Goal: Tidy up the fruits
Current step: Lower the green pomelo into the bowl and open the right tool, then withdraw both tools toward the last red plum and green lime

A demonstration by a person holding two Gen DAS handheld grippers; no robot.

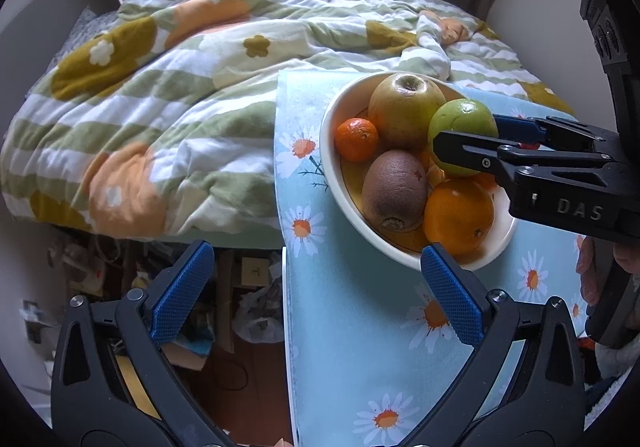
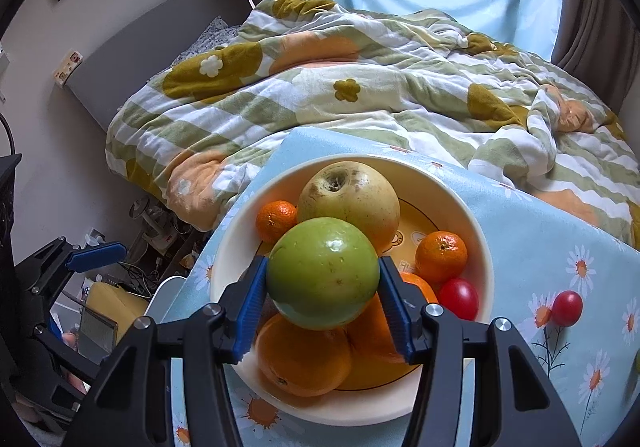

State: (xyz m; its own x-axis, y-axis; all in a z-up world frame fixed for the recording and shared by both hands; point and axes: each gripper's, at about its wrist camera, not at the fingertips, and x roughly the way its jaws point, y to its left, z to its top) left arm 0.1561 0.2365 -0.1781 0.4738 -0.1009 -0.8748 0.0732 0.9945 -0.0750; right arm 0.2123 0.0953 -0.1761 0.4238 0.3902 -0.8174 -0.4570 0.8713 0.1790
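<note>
A cream bowl (image 1: 332, 167) (image 2: 476, 231) sits on a blue daisy-print cloth (image 1: 352, 327) (image 2: 540, 223). It holds a yellow-green pear (image 1: 404, 107) (image 2: 352, 191), a kiwi (image 1: 394, 191), oranges (image 1: 458, 215) (image 2: 300, 355), mandarins (image 1: 355, 139) (image 2: 440, 255) and a red cherry tomato (image 2: 460, 297). My right gripper (image 2: 322, 295) (image 1: 466, 139) is shut on a green apple (image 2: 322, 273) (image 1: 460, 121) held just above the fruit in the bowl. My left gripper (image 1: 316, 271) is open and empty, near the bowl's front rim.
A second red cherry tomato (image 2: 566, 307) lies on the cloth right of the bowl. A rumpled flowered duvet (image 1: 180, 107) (image 2: 360, 95) covers the bed behind. Clutter lies on the floor (image 1: 240, 307) left of the table edge.
</note>
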